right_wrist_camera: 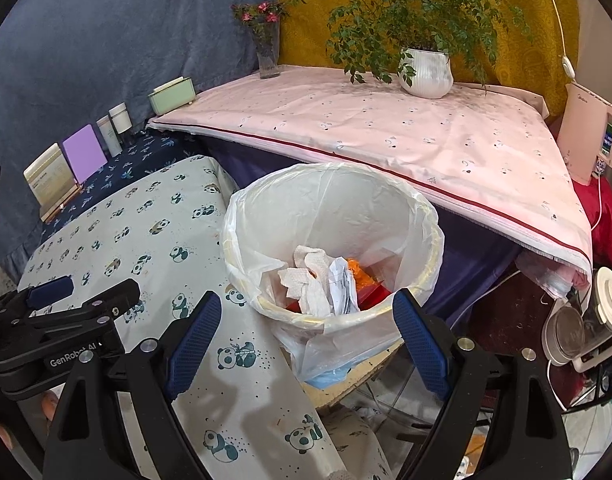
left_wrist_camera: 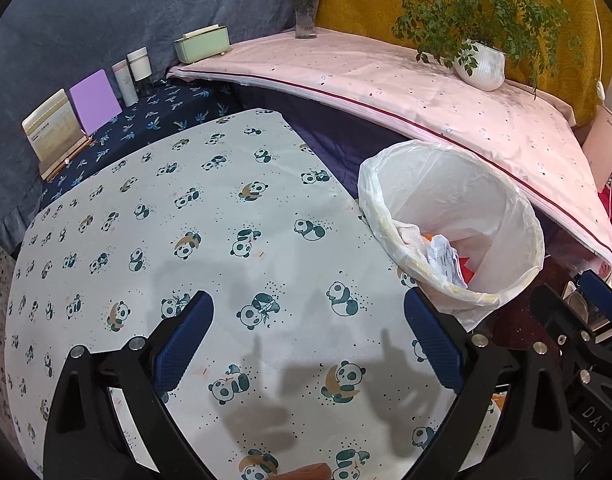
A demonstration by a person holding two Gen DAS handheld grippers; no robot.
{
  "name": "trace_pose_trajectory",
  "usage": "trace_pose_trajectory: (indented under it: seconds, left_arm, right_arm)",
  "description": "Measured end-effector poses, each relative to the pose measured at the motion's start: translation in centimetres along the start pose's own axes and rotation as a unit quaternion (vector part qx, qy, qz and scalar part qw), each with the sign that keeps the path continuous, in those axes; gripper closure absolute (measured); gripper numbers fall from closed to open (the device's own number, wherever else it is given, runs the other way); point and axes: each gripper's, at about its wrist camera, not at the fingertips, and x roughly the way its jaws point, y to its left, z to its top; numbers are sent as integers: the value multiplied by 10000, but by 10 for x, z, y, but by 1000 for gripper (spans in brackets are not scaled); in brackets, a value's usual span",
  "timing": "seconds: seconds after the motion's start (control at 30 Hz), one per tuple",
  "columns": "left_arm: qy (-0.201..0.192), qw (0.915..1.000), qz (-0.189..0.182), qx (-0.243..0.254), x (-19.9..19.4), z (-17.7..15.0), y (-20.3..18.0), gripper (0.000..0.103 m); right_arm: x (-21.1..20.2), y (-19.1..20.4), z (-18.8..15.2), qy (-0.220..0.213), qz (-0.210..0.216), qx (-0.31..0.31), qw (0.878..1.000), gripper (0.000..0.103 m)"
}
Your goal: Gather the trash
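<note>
A bin lined with a white plastic bag (right_wrist_camera: 422, 220) stands beside the panda-print table (right_wrist_camera: 153, 240). It holds crumpled white paper (right_wrist_camera: 314, 284) and orange and red scraps (right_wrist_camera: 362, 276). The bin also shows in the left wrist view (left_wrist_camera: 522, 216), at the table's right edge. My right gripper (right_wrist_camera: 306, 324) is open and empty, just above the bin's near rim. My left gripper (left_wrist_camera: 310, 328) is open and empty over the panda cloth (left_wrist_camera: 209, 216). The left gripper also appears at the left of the right wrist view (right_wrist_camera: 61, 308).
A pink-covered table (right_wrist_camera: 386, 136) stands behind the bin with a potted plant (right_wrist_camera: 426, 72) and a flower vase (right_wrist_camera: 267, 52). A green box (left_wrist_camera: 201, 44), bottles (left_wrist_camera: 133, 72), a purple card (left_wrist_camera: 95, 100) and a book stand (left_wrist_camera: 53, 132) line the back left. Appliances (right_wrist_camera: 586, 320) sit at right.
</note>
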Motion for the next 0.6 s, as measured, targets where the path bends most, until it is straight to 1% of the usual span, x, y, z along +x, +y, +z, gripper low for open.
trace_pose_trajectory:
  seconds: [0.6]
  left_arm:
    - [1, 9999, 109, -3, -1, -6, 2, 11]
  right_arm:
    - [0, 3, -5, 37, -104, -50, 9999, 19]
